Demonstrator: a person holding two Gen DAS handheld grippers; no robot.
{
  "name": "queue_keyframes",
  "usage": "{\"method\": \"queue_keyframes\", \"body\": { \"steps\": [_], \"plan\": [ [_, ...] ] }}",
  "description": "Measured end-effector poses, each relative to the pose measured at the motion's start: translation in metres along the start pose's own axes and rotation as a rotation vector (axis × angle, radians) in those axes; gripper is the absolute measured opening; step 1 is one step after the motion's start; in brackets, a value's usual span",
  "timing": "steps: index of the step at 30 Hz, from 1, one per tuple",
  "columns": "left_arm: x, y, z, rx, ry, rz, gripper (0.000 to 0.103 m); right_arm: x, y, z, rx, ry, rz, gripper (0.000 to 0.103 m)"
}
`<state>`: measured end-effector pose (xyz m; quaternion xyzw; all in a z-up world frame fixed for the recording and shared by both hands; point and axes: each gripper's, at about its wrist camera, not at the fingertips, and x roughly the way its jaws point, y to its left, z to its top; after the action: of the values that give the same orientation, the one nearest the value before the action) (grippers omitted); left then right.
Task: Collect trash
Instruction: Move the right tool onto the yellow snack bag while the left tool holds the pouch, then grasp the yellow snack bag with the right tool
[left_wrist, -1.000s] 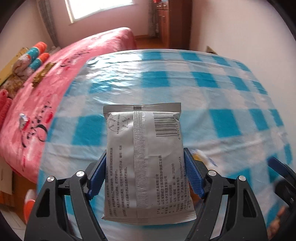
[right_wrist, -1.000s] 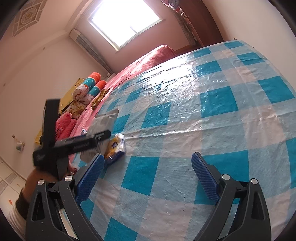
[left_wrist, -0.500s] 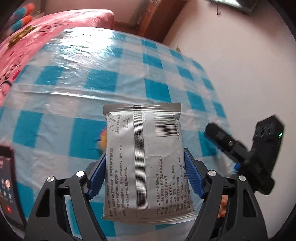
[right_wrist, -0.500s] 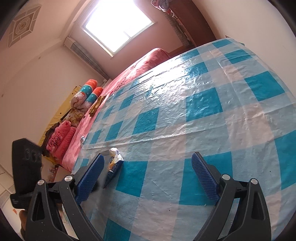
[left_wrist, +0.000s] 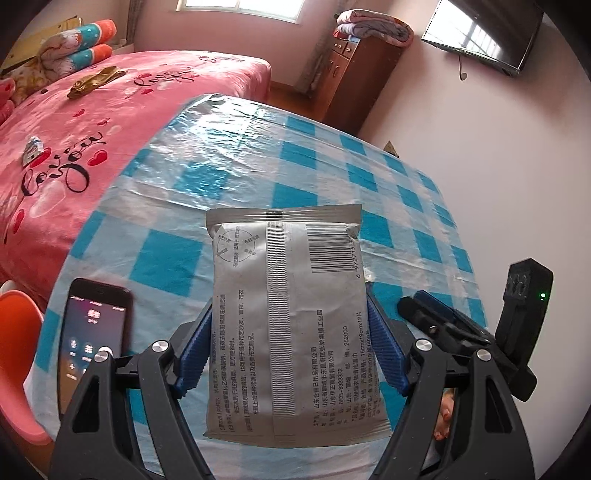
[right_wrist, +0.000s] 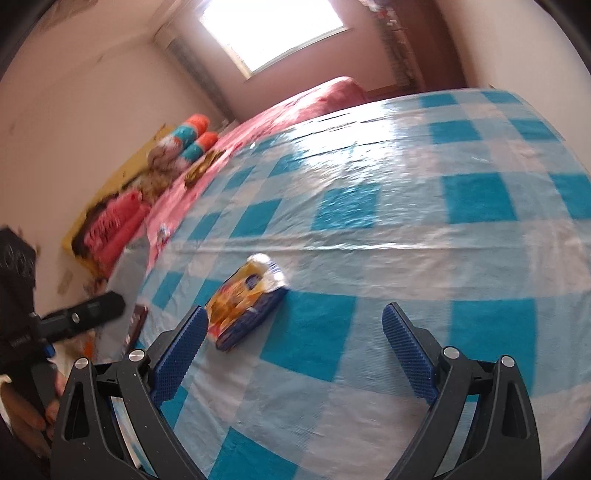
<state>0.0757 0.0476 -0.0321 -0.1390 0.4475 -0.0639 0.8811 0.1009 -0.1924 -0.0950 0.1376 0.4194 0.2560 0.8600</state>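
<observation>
Left gripper clamps the grey packet, now swung beside a phone, lower left. Right gripper, jaws apart, has neared the snack wrapper: next pickup.

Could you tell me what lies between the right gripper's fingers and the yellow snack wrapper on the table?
Only bare checked tablecloth, as the right wrist view shows: the open right gripper sits just short of the snack wrapper.
</observation>
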Motion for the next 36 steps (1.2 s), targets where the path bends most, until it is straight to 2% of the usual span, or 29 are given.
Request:
{"method": "queue_keyframes", "body": {
  "steps": [5, 10, 17, 28, 36],
  "plan": [
    [-0.005, 0.012, -0.003, 0.01, -0.003, -0.011, 0.077, 0.024, 0.037, 0.002, -0.178, 0.072, -0.061, 0.094],
    [-0.01, 0.021, -0.005, 0.017, -0.015, -0.026, 0.077, 0.047, 0.058, 0.007, -0.283, 0.113, -0.138, 0.094],
    [-0.017, 0.029, -0.007, 0.039, -0.034, -0.026, 0.077, 0.067, 0.066, 0.014, -0.352, 0.135, -0.186, 0.094],
    [-0.018, 0.051, -0.013, 0.006, -0.033, -0.062, 0.077, 0.077, 0.075, 0.012, -0.423, 0.163, -0.207, 0.098],
    [-0.02, 0.062, -0.017, -0.008, -0.037, -0.086, 0.077, 0.076, 0.077, 0.01, -0.425, 0.158, -0.207, 0.093]
  ]
}}
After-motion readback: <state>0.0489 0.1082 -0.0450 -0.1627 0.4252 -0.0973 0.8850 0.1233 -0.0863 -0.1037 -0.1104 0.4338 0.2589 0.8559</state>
